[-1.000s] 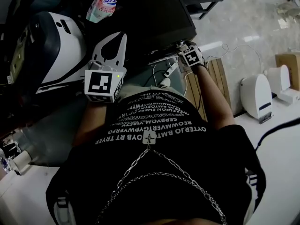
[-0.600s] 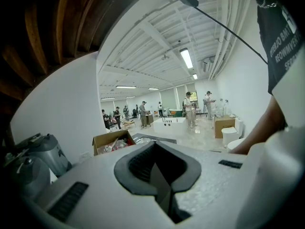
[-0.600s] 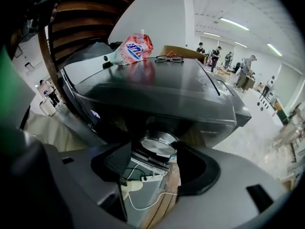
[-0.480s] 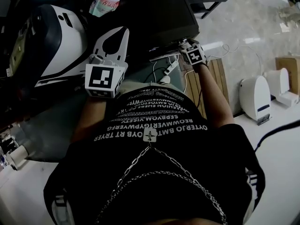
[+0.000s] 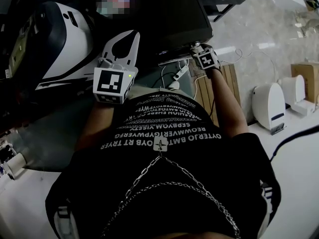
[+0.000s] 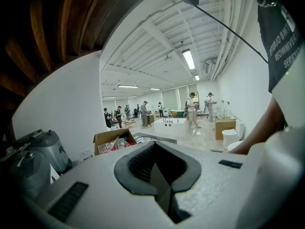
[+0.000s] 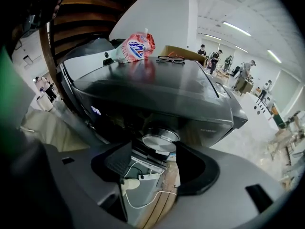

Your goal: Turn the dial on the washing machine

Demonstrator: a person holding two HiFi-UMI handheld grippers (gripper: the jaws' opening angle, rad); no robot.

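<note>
Dial (image 7: 160,140) on the washing machine (image 7: 157,87) sits just beyond the 2 parted jaws of the right gripper (image 7: 157,151). Left gripper (image 6: 161,185) is clenched, empty.

We're in a big open hall here, more test lab or showroom than anyone's home. The washing machine (image 7: 157,99) stands on a pale polished floor (image 5: 259,19), with white toilets (image 5: 269,103) off to its right. Elsewhere there's a bathtub (image 6: 171,126), a cardboard box (image 6: 112,140), strip lights (image 6: 188,59), bare ceiling pipes (image 6: 228,42), and people (image 6: 192,109) standing about far off.
</note>
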